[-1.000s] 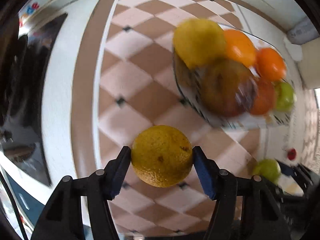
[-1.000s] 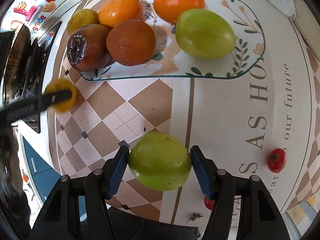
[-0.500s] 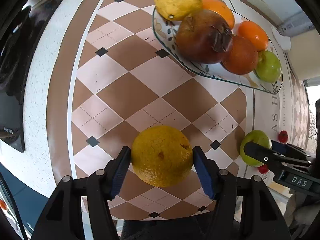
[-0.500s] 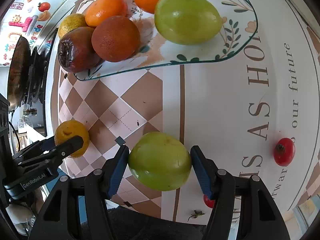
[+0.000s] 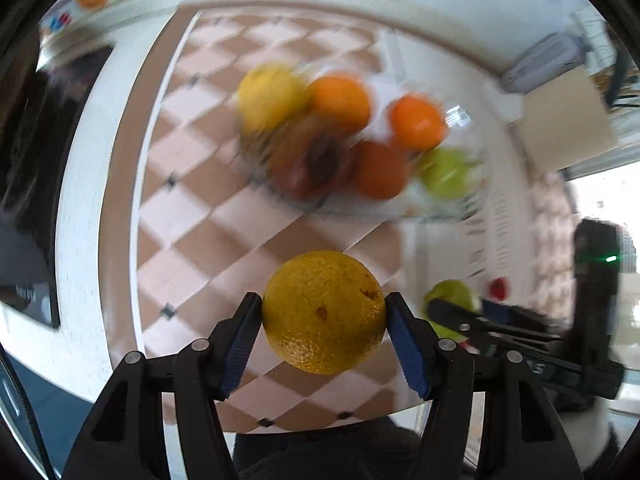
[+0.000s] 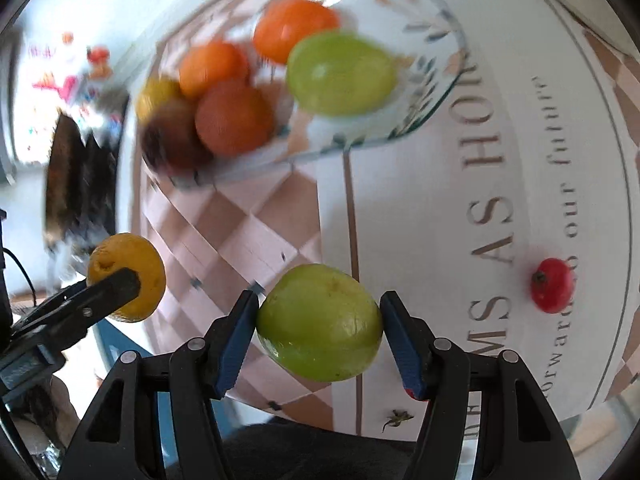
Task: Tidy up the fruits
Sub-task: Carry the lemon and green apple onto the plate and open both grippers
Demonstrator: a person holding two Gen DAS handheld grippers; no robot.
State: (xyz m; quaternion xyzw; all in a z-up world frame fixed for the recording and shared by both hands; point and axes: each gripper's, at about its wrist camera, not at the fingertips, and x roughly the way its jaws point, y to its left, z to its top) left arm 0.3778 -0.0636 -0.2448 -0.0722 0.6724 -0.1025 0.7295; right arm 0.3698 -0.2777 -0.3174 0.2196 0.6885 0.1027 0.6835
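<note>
My left gripper (image 5: 324, 314) is shut on a yellow-orange citrus fruit (image 5: 323, 317), held above the checkered tabletop. My right gripper (image 6: 318, 322) is shut on a green fruit (image 6: 319, 322), also off the table. Beyond both lies a glass plate (image 6: 436, 92) with a leaf pattern; it holds several fruits: oranges (image 6: 294, 28), a green fruit (image 6: 342, 74), a dark reddish fruit (image 6: 172, 140) and a yellow one (image 5: 270, 96). In the left wrist view the right gripper (image 5: 476, 314) with its green fruit (image 5: 452, 294) shows at the right. In the right wrist view the citrus (image 6: 128, 276) shows at the left.
A small red fruit (image 6: 552, 290) lies on the white lettered part of the tablecloth (image 6: 500, 184), right of the green fruit. A dark stovetop (image 6: 76, 184) runs along the left. A beige box (image 5: 564, 132) stands at the far right of the counter.
Both grippers have lifted and tilted with their fruits still gripped; the plate has shifted in both views and is now blurred. The grips look unchanged.
</note>
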